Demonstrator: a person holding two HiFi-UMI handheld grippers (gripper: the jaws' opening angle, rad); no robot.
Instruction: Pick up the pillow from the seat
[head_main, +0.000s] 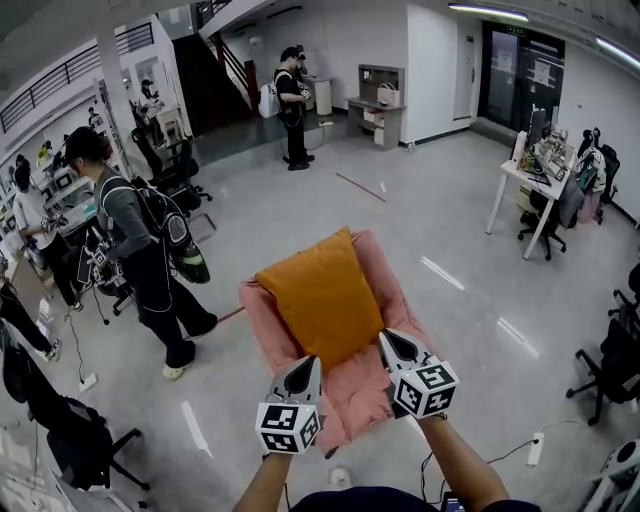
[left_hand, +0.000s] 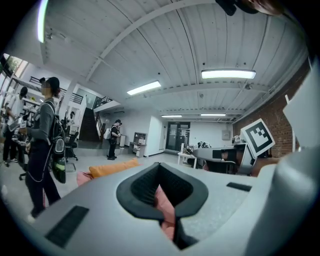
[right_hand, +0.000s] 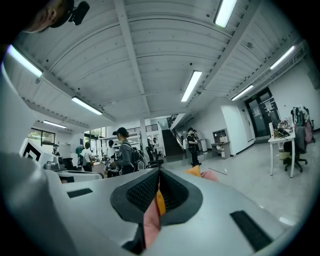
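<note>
Grips uneven: left hand-held gripper (head_main: 303, 370) clenched on pink seat (head_main: 366, 392) fabric only, right hand-held gripper (head_main: 391, 344) pinching pink plus orange pillow (head_main: 320, 295), which lies on the seat; probably best to re-take left on pillow, then lift level.

Bright, even light from ceiling strip lights (left_hand: 228, 74); glare streaks on floor (head_main: 440, 272); strong fisheye distortion, dark corners

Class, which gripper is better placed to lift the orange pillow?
The right gripper: orange pillow fabric sits pinched between its shut jaws, with pink cushion; the left gripper pinches only pink.
</note>
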